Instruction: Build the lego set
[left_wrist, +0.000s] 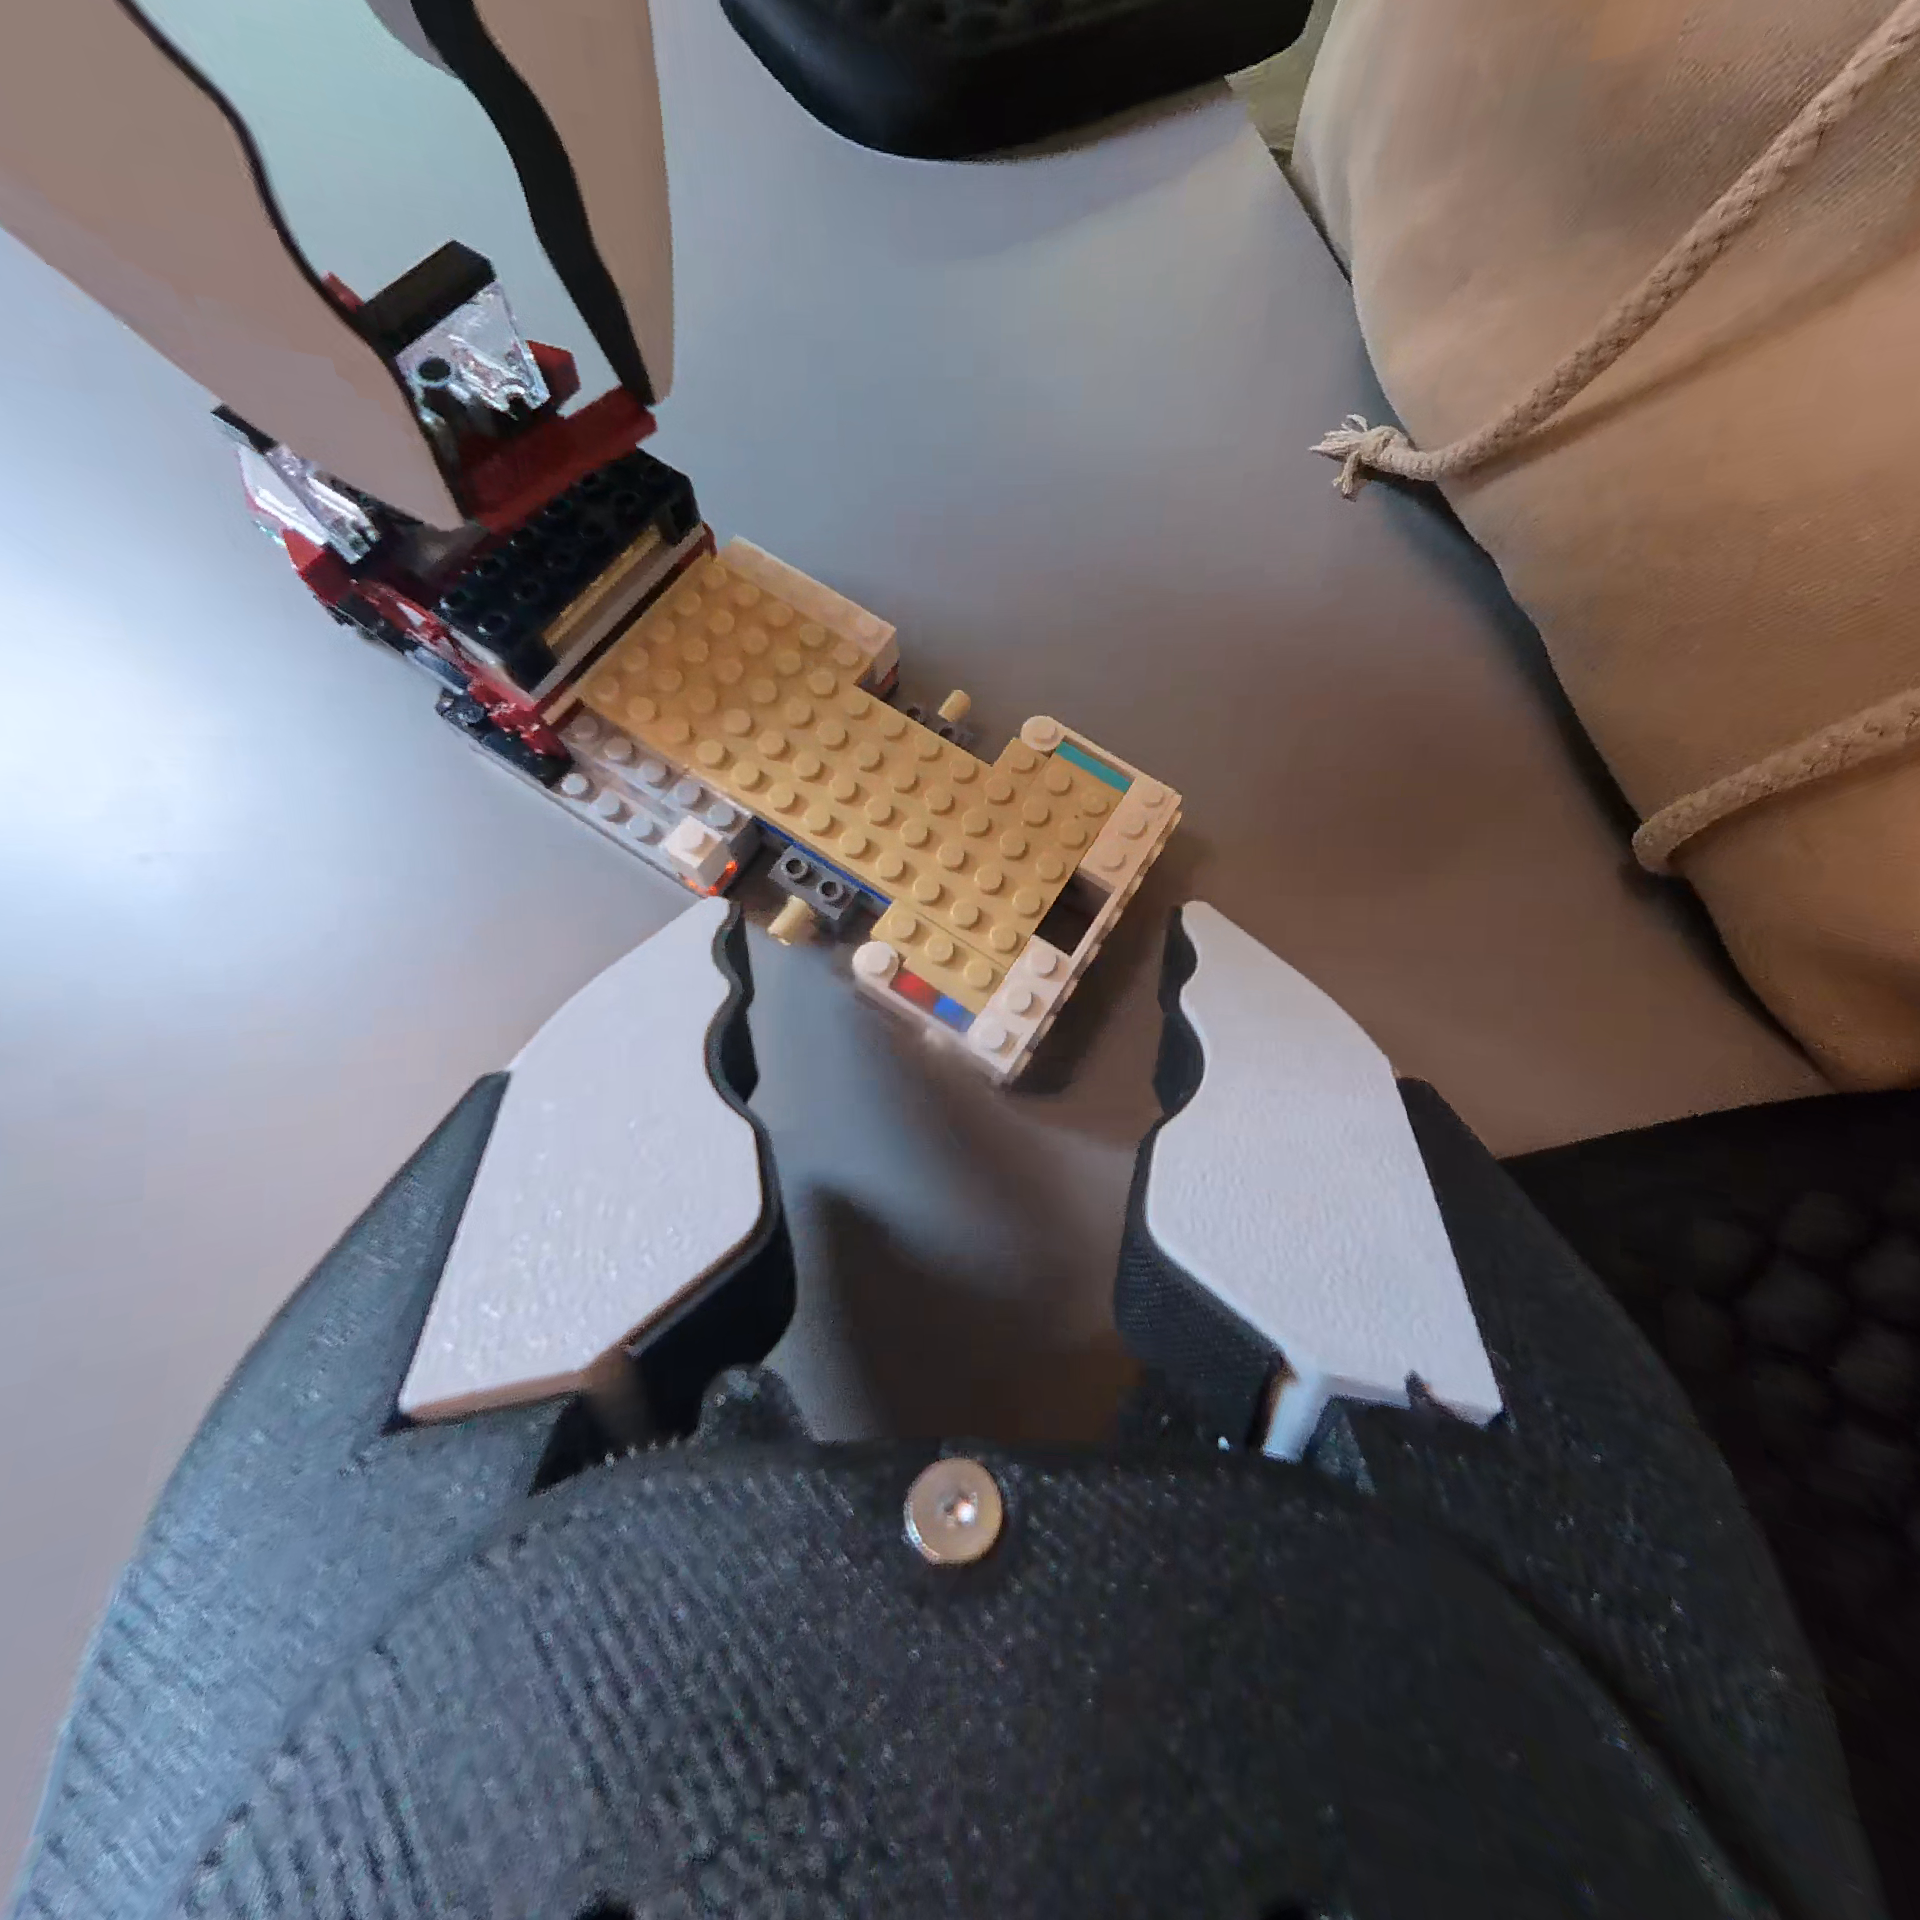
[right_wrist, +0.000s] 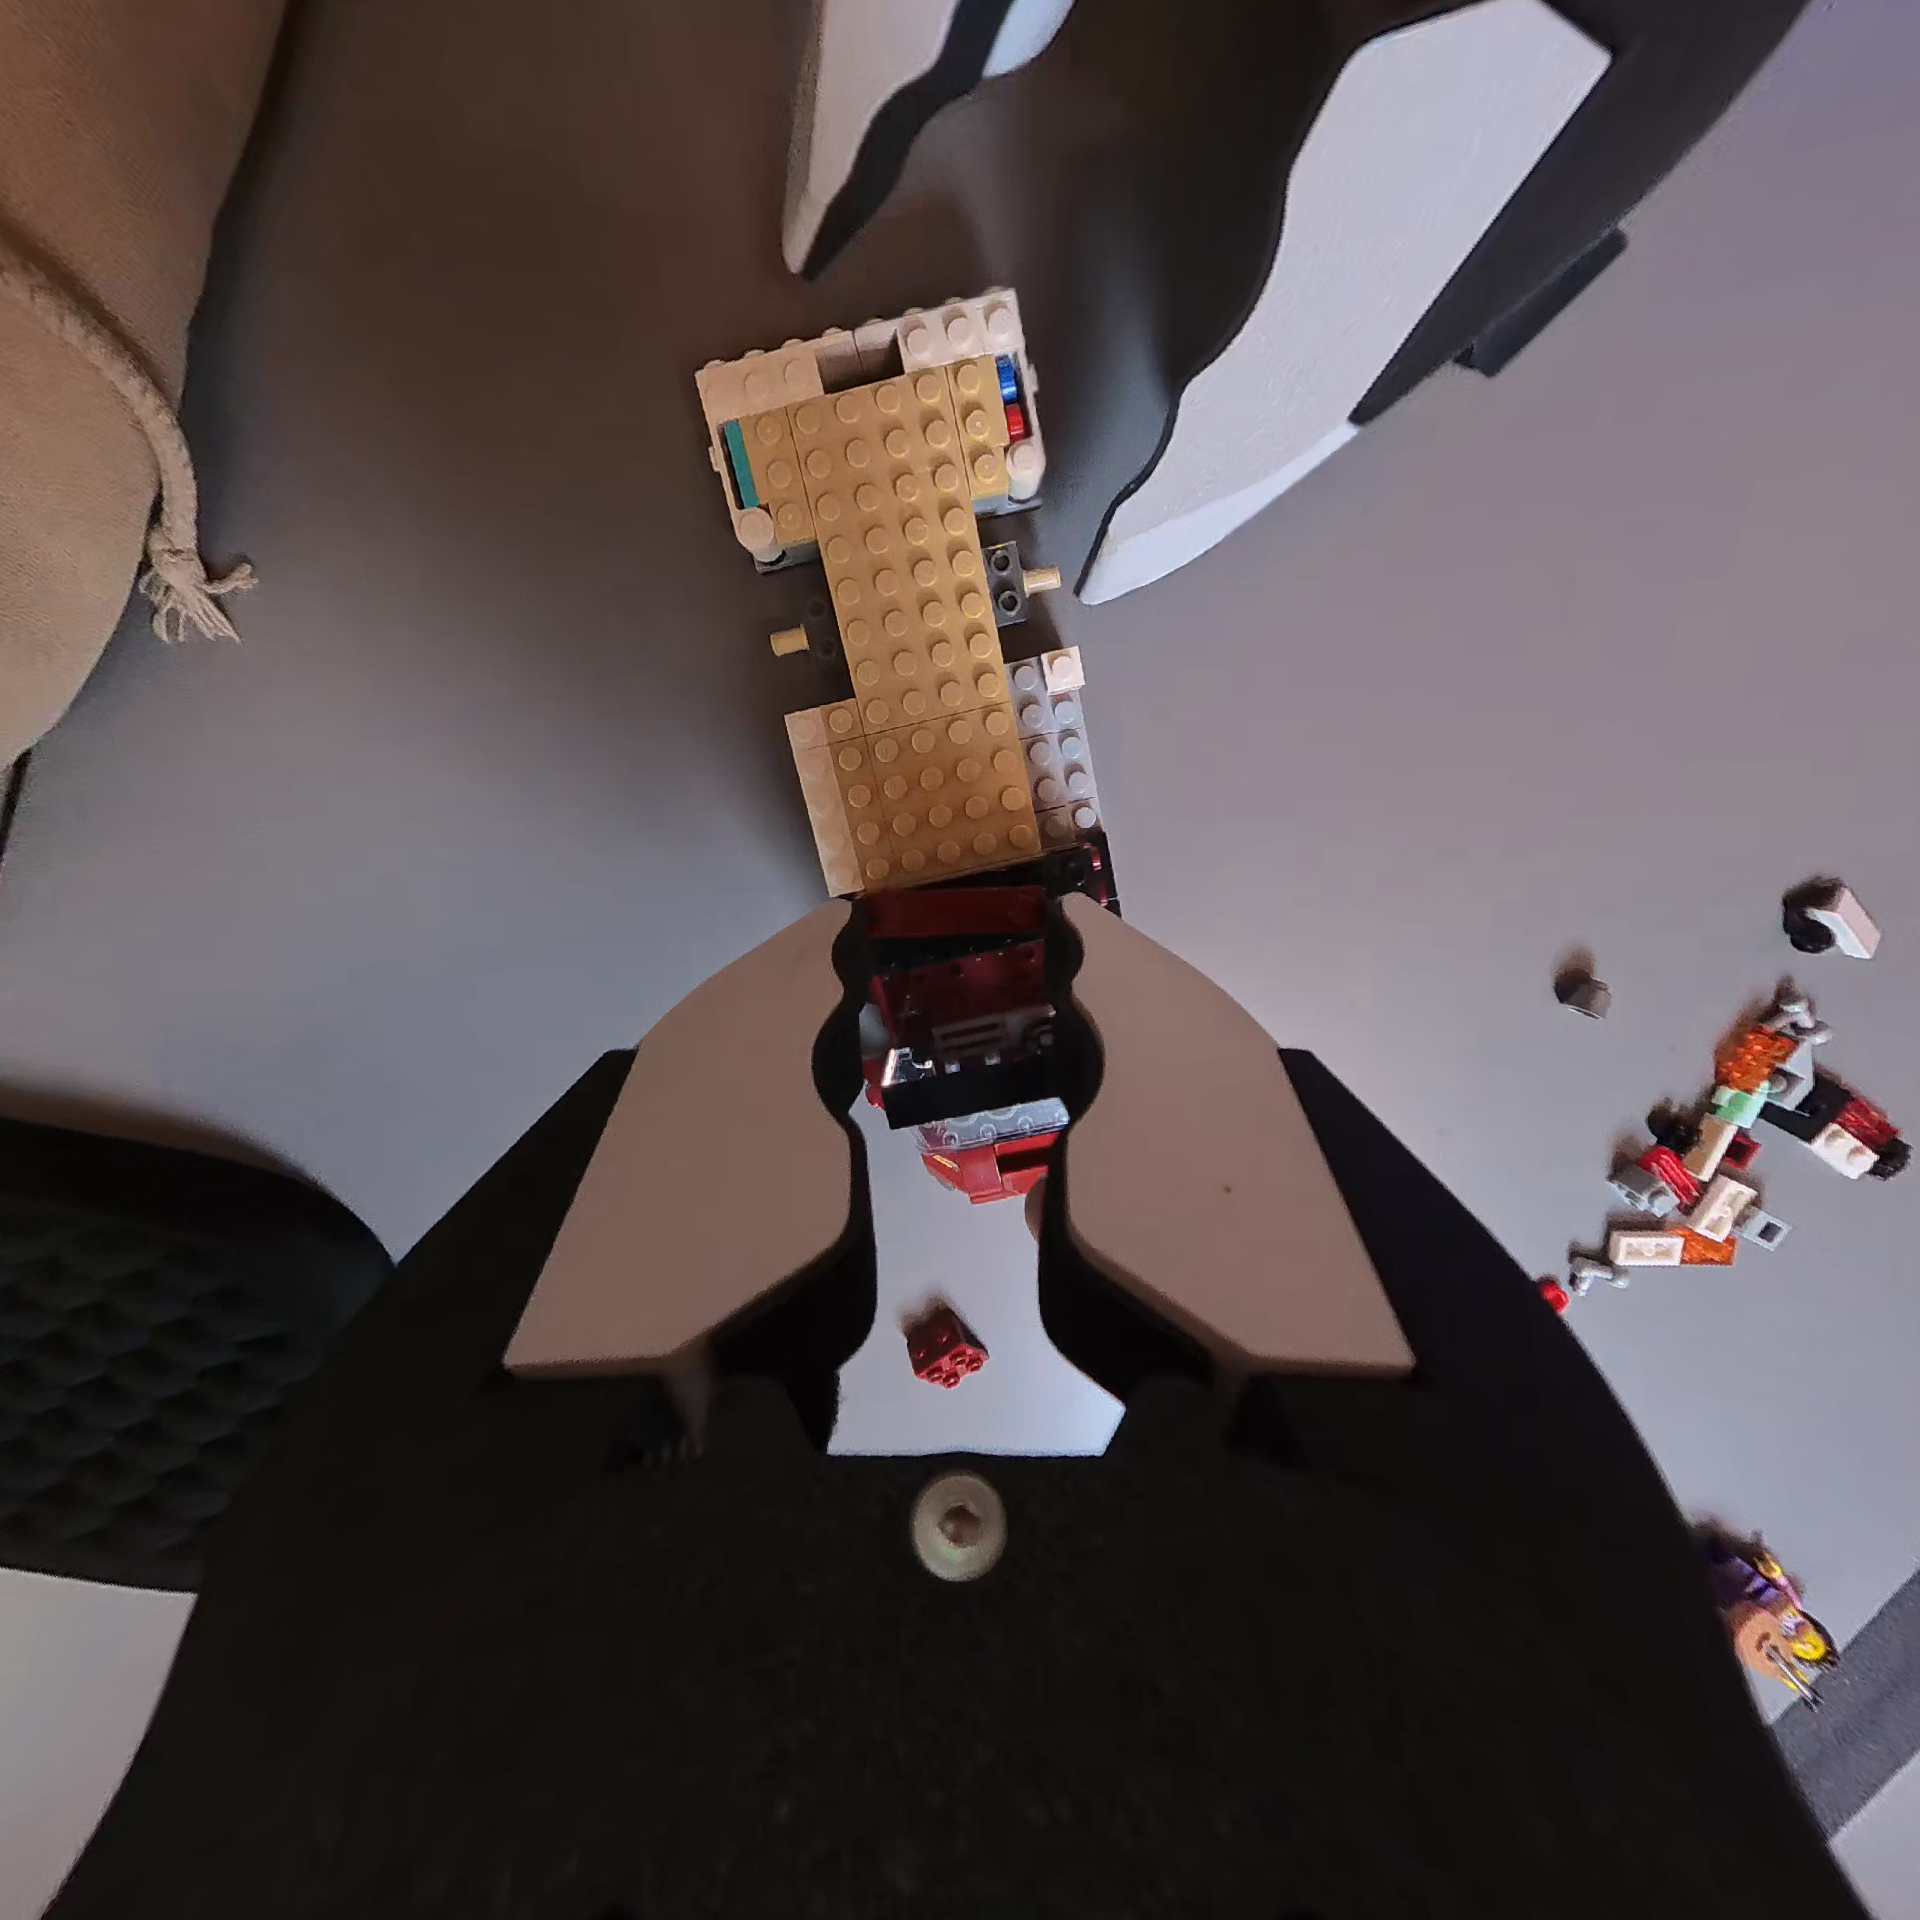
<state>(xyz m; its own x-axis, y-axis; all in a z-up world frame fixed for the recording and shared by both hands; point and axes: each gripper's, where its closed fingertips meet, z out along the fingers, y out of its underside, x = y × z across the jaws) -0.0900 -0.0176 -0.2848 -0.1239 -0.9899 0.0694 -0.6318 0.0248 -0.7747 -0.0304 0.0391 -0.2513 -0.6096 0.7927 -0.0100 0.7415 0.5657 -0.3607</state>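
On the grey tabletop (right_wrist: 1455, 727) lies a long toy-brick vehicle with a tan studded deck and white rear corner bricks (left_wrist: 831, 758), its dark-red and black cab (right_wrist: 956, 987) at one end. The right gripper (right_wrist: 958, 914) clamps the cab, both pads pressed against its sides. The left gripper (left_wrist: 956, 925) stands wide with nothing between its fingers, just beside the white rear corner (left_wrist: 1023, 1023) without touching it. Loose bricks in a mixed-colour scatter (right_wrist: 1714, 1164) lie well apart; one small dark-red brick (right_wrist: 945, 1345) lies under the right gripper. A steady cab grip probably keeps the model square; the rear wall looks fragile.
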